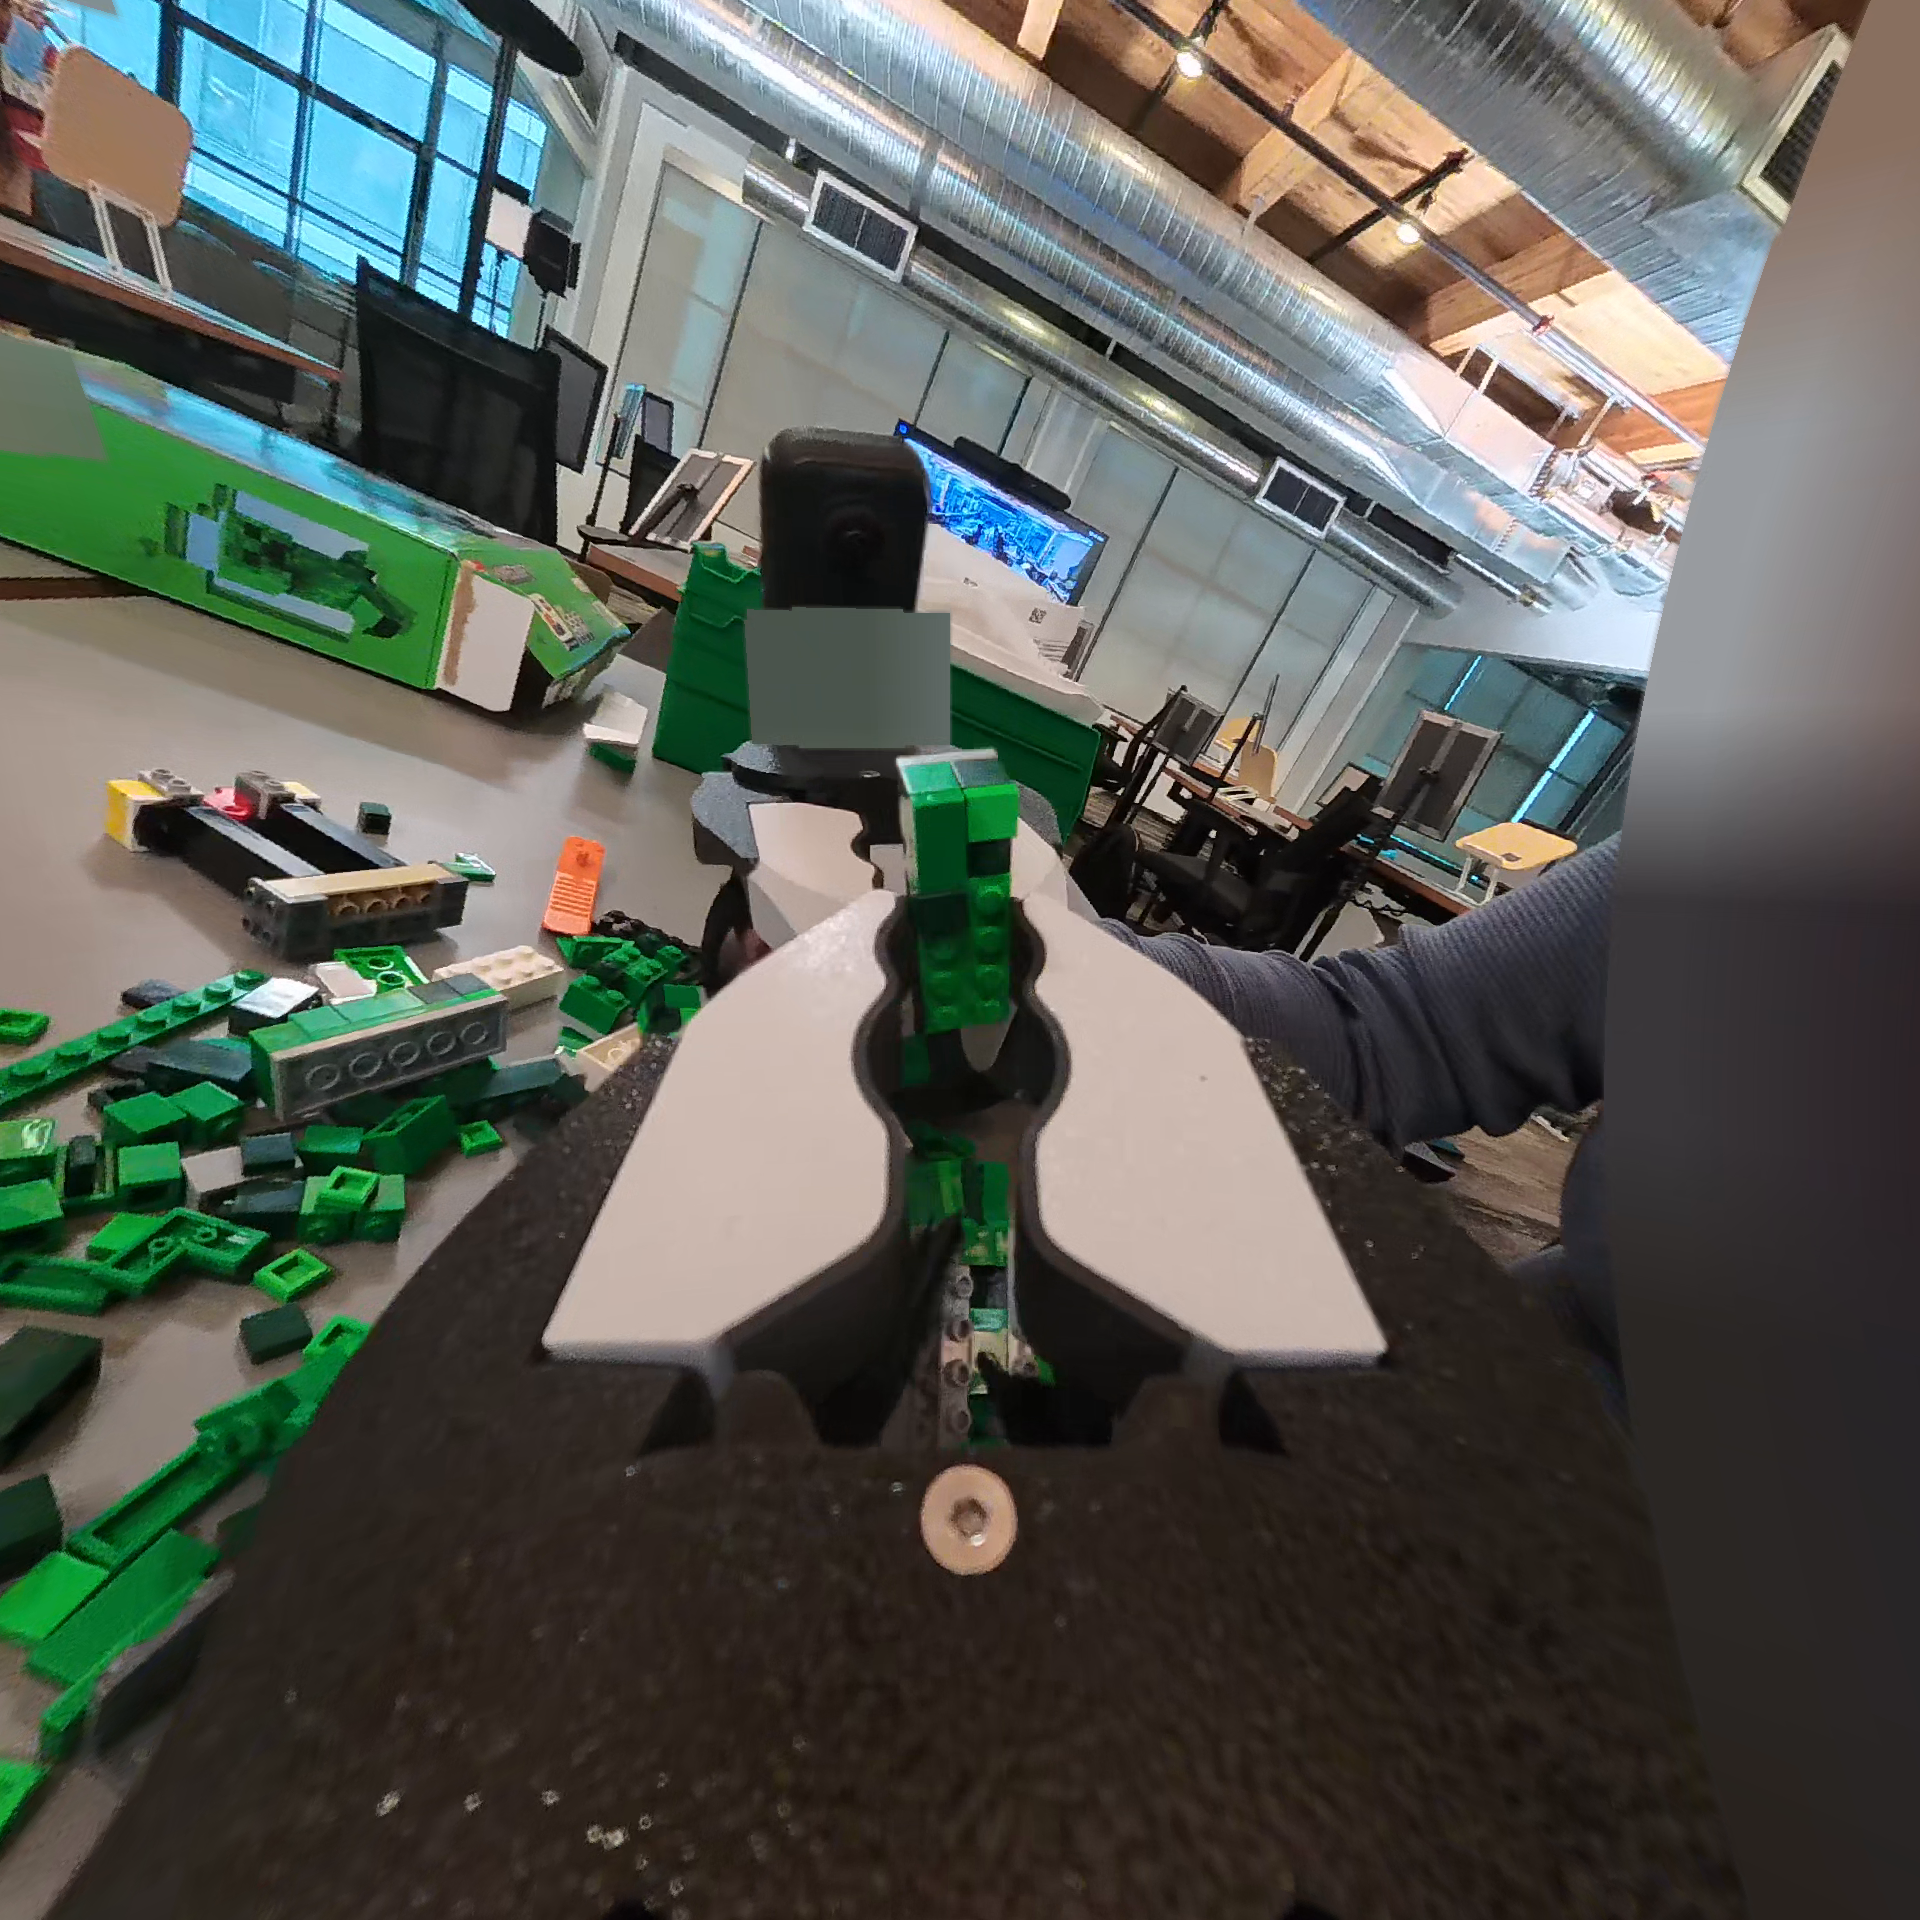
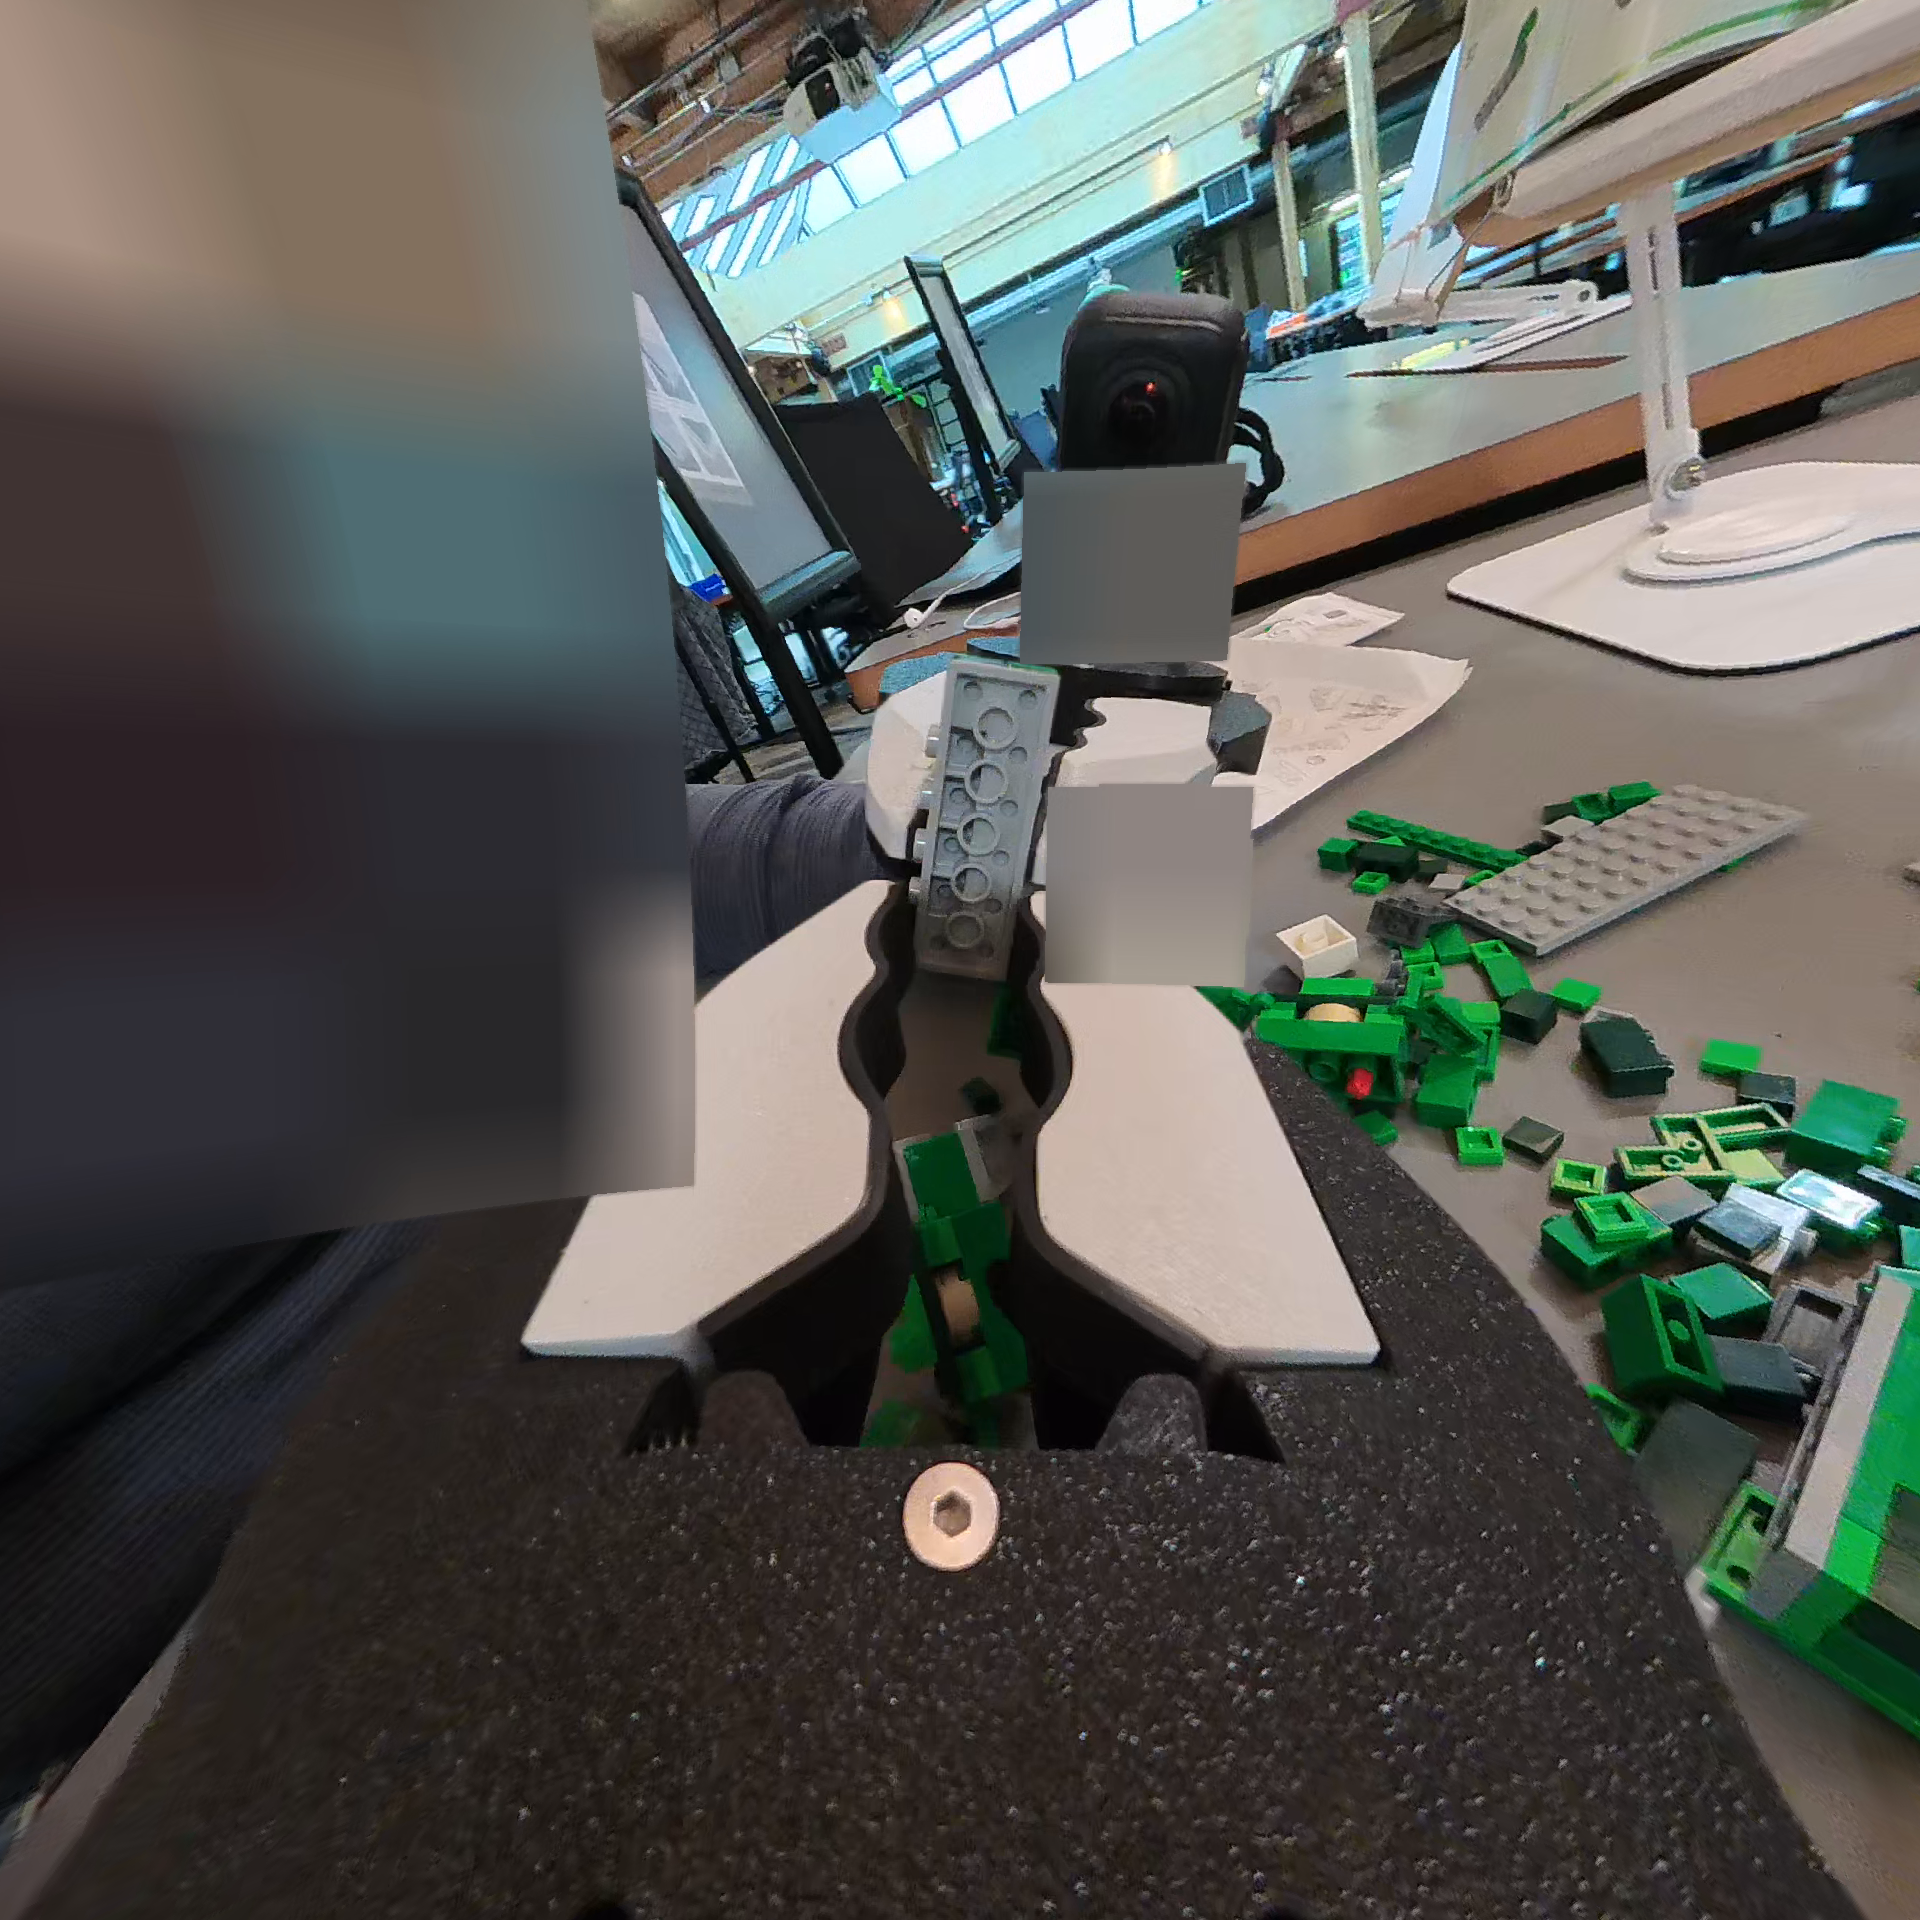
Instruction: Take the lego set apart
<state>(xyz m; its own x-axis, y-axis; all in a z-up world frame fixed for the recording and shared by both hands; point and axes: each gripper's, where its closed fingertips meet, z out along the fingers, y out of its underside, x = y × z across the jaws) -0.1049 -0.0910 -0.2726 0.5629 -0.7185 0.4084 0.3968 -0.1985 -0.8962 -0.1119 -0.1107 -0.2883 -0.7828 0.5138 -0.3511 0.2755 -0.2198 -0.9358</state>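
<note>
One green-and-grey lego brick stack (image 1: 961,914) pinched by two grippers, left gripper (image 1: 961,935) and right gripper (image 2: 961,935) (loose green pieces (image 1: 177,1153) litter grey counter (image 1: 312,727)).

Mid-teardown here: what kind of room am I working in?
Probably an open-plan office or lab: exposed silver ducts under a wooden ceiling, rows of desks with office chairs, a wall screen. Loose lego pieces cover the grey table.
</note>
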